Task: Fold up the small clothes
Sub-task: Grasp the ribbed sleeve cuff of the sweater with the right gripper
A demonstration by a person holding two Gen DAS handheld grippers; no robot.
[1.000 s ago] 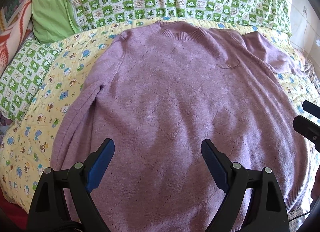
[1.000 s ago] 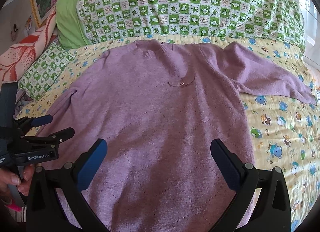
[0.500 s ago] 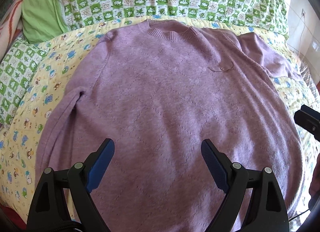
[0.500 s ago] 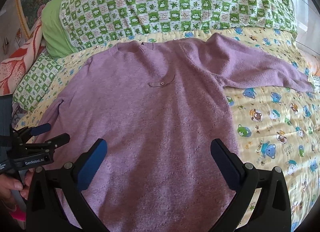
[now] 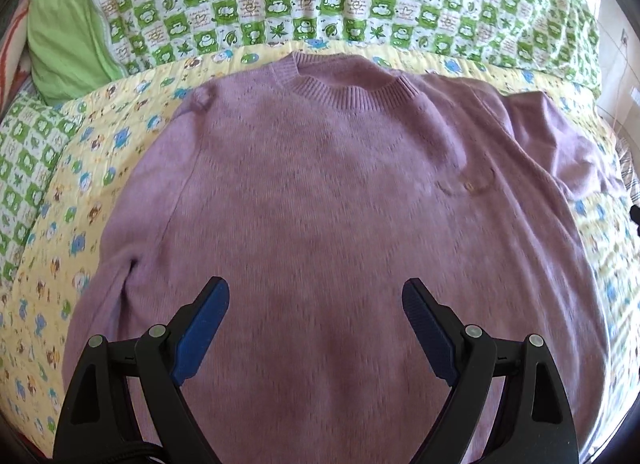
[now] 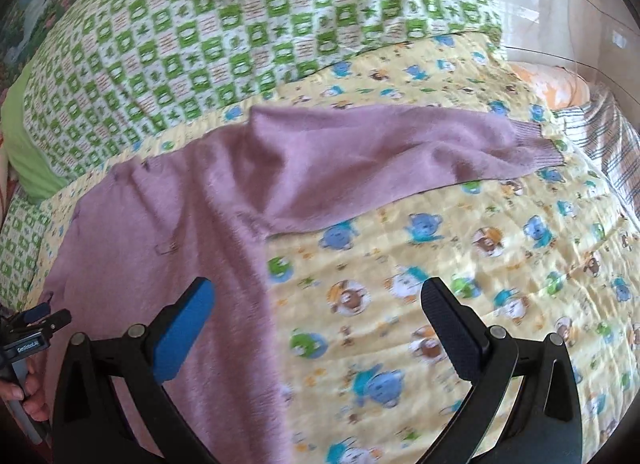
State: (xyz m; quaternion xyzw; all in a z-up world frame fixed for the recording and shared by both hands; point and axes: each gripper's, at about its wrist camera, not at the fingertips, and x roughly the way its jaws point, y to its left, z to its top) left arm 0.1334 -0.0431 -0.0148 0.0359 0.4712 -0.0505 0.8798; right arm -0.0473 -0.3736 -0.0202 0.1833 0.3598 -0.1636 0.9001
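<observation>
Both spread | left gripper (image 5: 316,306) over sweater (image 5: 320,203) | right gripper (image 6: 318,308) at its edge

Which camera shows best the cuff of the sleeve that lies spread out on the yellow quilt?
The right wrist view: the sleeve runs across the quilt and its ribbed cuff is in plain sight. In the left wrist view only the upper part of that sleeve shows, bunched at the edge; the cuff is out of sight.
</observation>
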